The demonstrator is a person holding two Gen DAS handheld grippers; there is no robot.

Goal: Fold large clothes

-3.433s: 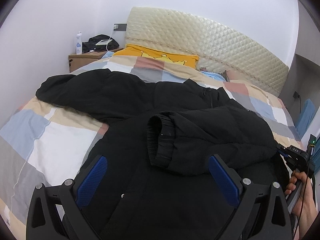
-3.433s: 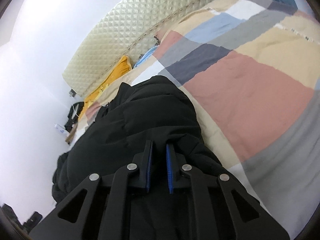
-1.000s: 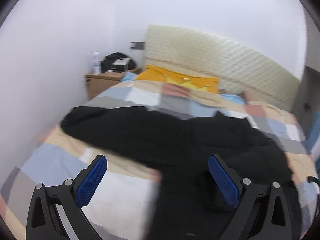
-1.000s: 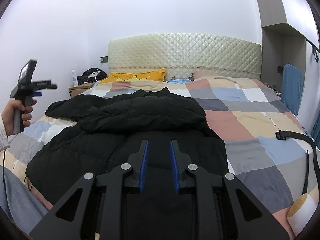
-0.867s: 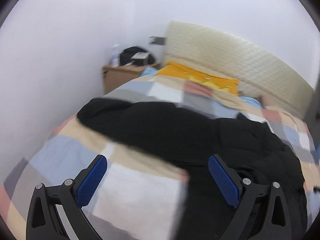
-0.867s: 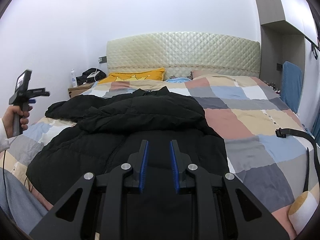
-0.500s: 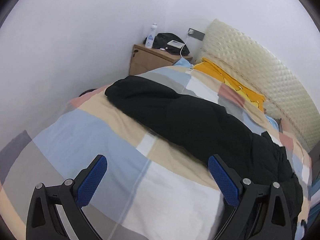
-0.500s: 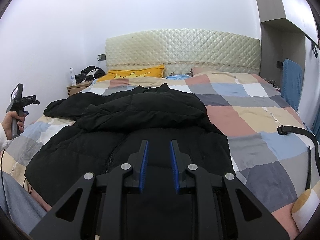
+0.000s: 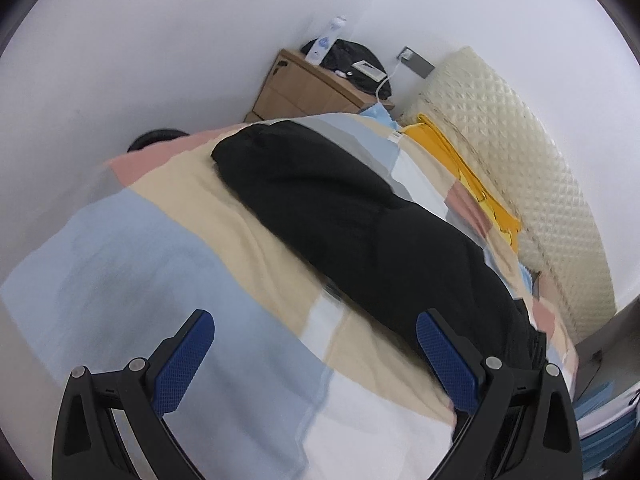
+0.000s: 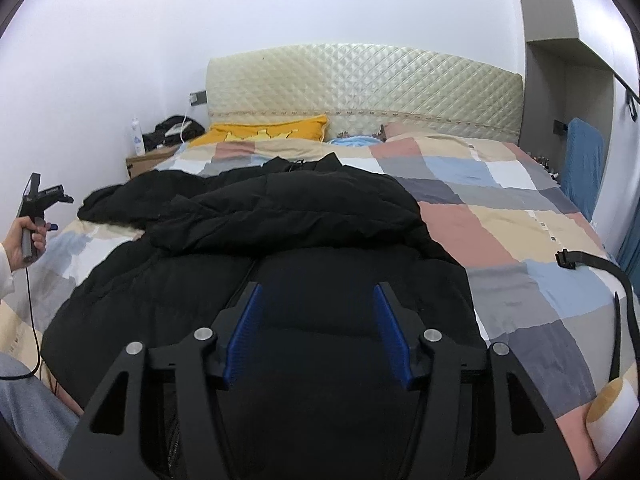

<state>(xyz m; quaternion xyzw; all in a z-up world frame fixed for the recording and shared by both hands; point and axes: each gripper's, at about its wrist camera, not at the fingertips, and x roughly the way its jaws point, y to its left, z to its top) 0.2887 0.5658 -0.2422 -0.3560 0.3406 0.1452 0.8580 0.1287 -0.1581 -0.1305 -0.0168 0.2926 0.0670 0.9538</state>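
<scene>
While the black jacket [image 10: 288,240] is spread across the left half of the bed [image 10: 520,240], the right gripper [image 10: 316,332] is being opened over its near hem, nothing pinched; the left gripper [image 9: 316,360] is held wide and empty above the bed's left edge.

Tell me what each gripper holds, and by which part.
Nothing is held. The left gripper is open over the quilt; the right gripper is opening above the black jacket.

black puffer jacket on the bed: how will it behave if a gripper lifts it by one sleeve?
The black jacket is probably floppy: it lies in soft folds on the patchwork quilt. Its puffy bulk suggests it is light for its size. The outstretched sleeve would likely rise first, the body dragging behind.
</scene>
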